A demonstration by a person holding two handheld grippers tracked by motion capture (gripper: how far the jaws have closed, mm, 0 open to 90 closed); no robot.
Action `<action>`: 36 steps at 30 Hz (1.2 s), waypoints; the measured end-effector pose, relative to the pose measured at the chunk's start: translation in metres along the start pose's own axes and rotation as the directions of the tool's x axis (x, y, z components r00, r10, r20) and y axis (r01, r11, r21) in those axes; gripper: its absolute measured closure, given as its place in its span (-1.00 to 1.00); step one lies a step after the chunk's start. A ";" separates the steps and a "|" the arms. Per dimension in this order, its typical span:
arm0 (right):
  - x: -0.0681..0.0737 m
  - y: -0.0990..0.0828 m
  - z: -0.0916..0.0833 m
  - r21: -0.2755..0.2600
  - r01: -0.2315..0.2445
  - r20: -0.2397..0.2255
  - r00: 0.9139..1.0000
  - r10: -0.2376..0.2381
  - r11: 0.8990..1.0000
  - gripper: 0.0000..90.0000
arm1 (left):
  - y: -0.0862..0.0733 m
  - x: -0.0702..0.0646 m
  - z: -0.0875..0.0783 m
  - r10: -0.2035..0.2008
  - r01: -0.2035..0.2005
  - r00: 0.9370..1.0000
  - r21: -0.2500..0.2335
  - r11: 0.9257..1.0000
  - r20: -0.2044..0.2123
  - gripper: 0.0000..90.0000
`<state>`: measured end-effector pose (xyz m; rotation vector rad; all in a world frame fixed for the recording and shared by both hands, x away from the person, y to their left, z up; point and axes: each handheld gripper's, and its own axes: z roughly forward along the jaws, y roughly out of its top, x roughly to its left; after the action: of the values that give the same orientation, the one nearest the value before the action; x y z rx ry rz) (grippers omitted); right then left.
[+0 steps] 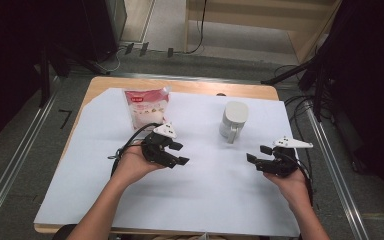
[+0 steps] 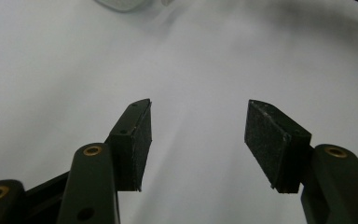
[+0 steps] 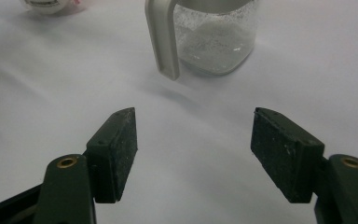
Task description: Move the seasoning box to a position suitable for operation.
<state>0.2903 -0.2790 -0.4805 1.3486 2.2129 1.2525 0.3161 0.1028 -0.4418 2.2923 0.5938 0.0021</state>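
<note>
I hold both grippers spread and empty above the tabletop (image 1: 215, 195): left gripper (image 1: 176, 153) just below the bag (image 1: 146, 107), right gripper (image 1: 259, 154) near the jug (image 1: 233, 121); reaching comes next, I judge

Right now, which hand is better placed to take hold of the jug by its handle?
The right. Its tongs stand open and empty, facing the jug, with the handle turned toward them. The left tongs, also open, sit nearer the bag, farther from the jug.
</note>
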 end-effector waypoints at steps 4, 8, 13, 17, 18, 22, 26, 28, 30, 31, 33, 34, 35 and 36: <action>0.000 0.001 0.000 -0.015 0.008 -0.011 1.000 -0.009 1.000 -0.33 | 0.001 0.001 0.002 0.005 -0.005 1.000 0.022 1.000 0.023 -0.05; -0.001 0.001 0.002 -0.013 0.028 -0.022 0.999 -0.029 1.000 -0.30 | 0.003 0.000 0.003 0.022 -0.022 0.999 0.025 0.999 0.030 -0.08; -0.002 0.002 0.007 -0.002 0.019 -0.023 1.000 -0.019 1.000 -0.32 | -0.001 0.002 -0.001 0.026 -0.026 1.000 0.016 1.000 0.008 -0.17; -0.001 0.002 0.008 0.005 0.022 -0.029 0.999 -0.022 1.000 -0.32 | -0.003 0.005 -0.003 0.004 -0.004 1.000 0.012 1.000 -0.004 -0.20; 0.000 0.002 0.010 0.007 0.026 -0.033 0.999 -0.026 1.000 -0.31 | -0.004 0.007 -0.004 -0.002 0.002 1.000 0.009 1.000 0.000 -0.20; 0.000 0.002 0.011 0.022 0.029 -0.031 0.999 -0.028 0.999 -0.31 | -0.004 0.007 -0.004 0.002 -0.002 1.000 0.011 1.000 -0.005 -0.20; 0.001 0.002 0.010 0.018 0.027 -0.030 0.999 -0.027 0.999 -0.28 | -0.004 0.007 -0.001 0.012 -0.012 1.000 0.025 1.000 0.001 -0.21; 0.001 0.002 0.010 0.014 0.024 -0.026 0.999 -0.024 1.000 -0.28 | -0.004 0.007 0.000 0.009 -0.009 1.000 0.027 1.000 -0.001 -0.21; 0.000 0.002 0.009 0.011 0.019 -0.037 0.999 -0.019 1.000 -0.28 | -0.004 0.008 0.001 0.003 -0.003 1.000 0.024 1.000 0.005 -0.21; -0.001 0.001 0.008 0.011 0.014 -0.040 0.999 -0.013 1.000 -0.28 | -0.004 0.008 0.001 0.003 -0.003 1.000 0.024 1.000 0.005 -0.21; -0.002 0.001 0.008 0.019 -0.004 -0.048 0.999 0.004 1.000 -0.28 | -0.003 0.009 0.002 -0.002 0.002 1.000 0.020 1.000 0.013 -0.21; -0.003 0.001 0.008 0.019 -0.008 -0.049 0.999 0.009 1.000 -0.27 | -0.003 0.009 0.003 0.000 -0.001 1.000 0.020 1.000 0.012 -0.22; -0.003 0.001 0.007 0.018 -0.010 -0.045 0.999 0.010 1.000 -0.27 | -0.003 0.009 0.003 0.003 -0.003 1.000 0.026 1.000 0.009 -0.22; -0.003 0.001 0.007 0.018 -0.008 -0.043 0.999 0.009 1.000 -0.25 | -0.002 0.009 0.003 0.004 -0.004 1.000 0.028 1.000 0.007 -0.22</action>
<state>0.2972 -0.2777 -0.4844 1.3507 2.2551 1.2796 0.3237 0.1059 -0.4472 2.3197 0.5895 -0.0122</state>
